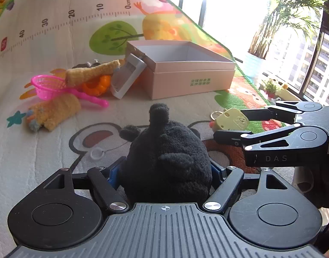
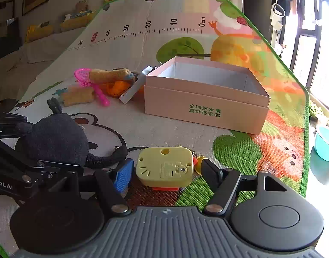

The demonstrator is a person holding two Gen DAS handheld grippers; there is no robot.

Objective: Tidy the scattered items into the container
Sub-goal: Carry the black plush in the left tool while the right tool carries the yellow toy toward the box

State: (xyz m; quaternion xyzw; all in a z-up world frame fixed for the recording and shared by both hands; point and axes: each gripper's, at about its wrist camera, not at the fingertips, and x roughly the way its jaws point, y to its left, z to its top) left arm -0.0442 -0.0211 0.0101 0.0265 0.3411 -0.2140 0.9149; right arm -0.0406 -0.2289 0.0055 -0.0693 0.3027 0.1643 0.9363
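Left wrist view: my left gripper (image 1: 167, 169) has the black plush toy (image 1: 166, 159) between its fingers, the blue pads at both flanks of the toy; whether the pads press on it cannot be determined. Right wrist view: my right gripper (image 2: 164, 174) straddles the yellow plastic toy (image 2: 165, 166), which lies on the play mat (image 2: 143, 118). Visible gaps separate the blue pad (image 2: 122, 175) and the opposite finger from the toy, so these fingers are released.

Container: the pink cardboard box (image 2: 205, 111) stands on the mat beyond both grippers, lid off. Its white interior shows no contents in either view.

Items outside the box, to its left: a white flat case (image 1: 127, 78) leaning against the box wall, an orange toy (image 1: 98, 85), a pink strainer (image 1: 49, 87) and two knitted yellow pieces (image 1: 55, 112)
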